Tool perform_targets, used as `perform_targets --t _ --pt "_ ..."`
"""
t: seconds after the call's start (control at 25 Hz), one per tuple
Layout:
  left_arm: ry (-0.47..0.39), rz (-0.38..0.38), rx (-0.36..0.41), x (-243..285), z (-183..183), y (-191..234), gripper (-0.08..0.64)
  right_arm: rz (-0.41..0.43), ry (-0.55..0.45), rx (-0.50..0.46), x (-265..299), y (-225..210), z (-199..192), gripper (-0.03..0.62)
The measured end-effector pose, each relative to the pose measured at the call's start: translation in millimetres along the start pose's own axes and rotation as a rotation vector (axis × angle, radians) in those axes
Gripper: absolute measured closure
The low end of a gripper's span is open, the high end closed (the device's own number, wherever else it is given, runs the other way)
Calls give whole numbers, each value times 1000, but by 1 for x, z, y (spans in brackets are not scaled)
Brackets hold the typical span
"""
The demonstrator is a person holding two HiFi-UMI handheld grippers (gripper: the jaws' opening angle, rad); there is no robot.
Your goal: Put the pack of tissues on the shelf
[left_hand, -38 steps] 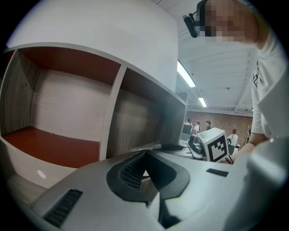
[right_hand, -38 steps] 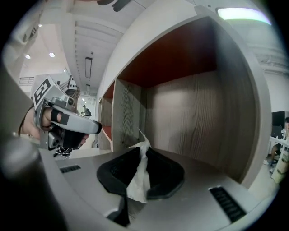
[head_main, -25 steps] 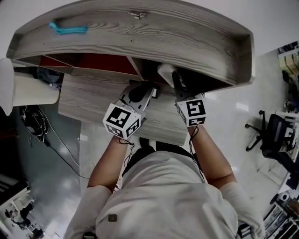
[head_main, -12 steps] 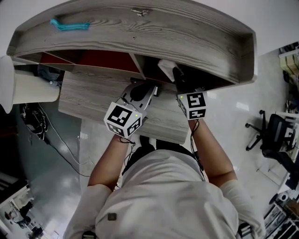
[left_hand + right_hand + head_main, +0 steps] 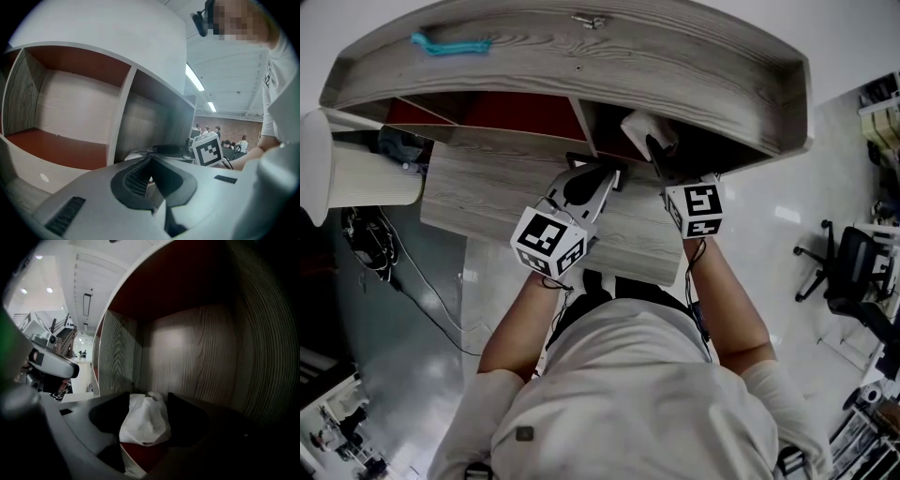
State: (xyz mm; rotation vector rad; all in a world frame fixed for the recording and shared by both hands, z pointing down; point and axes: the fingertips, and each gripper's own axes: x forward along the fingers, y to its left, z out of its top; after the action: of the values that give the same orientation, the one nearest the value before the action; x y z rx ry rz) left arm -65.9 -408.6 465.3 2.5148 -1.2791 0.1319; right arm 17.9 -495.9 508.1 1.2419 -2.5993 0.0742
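White pack of tissues (image 5: 144, 425): we are holding it inside the right compartment of the shelf (image 5: 581, 66), at 1 o'clock in the head view.
Right gripper (image 5: 146, 404): its jaws are clamping the pack from both sides, over the red floor.
Left gripper (image 5: 151, 164): its jaws are meeting, gripping nothing; we are aiming it at the divider (image 5: 123, 112), toward 12 o'clock.
Desk (image 5: 478, 192): it is lying beneath both grippers.

The head view looks steeply down onto the top of the shelf (image 5: 581, 70). The left gripper view faces its open front from just outside. The right gripper view looks from within the right compartment (image 5: 187, 352), close to its back wall. All share the shelf.
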Motion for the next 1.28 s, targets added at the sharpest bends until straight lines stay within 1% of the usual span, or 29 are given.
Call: perform_targets --t 0.24,0.4,0.6,0.92,1.28 --pt "-18 -11 18 -14 9 -6 544 -22 -20 -5 -16 8 12 327" --pt "-31 -24 31 -26 15 -14 545 -24 -26 4 -30 20 22 327" --pt "-45 -42 50 -44 22 -23 545 -44 -41 -10 -51 33 33 328" --pt "-70 -73 85 -83 32 -40 544 -56 -54 -19 -92 69 43 330" --pt "-80 -123 120 -128 32 -64 545 -80 -87 -20 -144 110 54 380"
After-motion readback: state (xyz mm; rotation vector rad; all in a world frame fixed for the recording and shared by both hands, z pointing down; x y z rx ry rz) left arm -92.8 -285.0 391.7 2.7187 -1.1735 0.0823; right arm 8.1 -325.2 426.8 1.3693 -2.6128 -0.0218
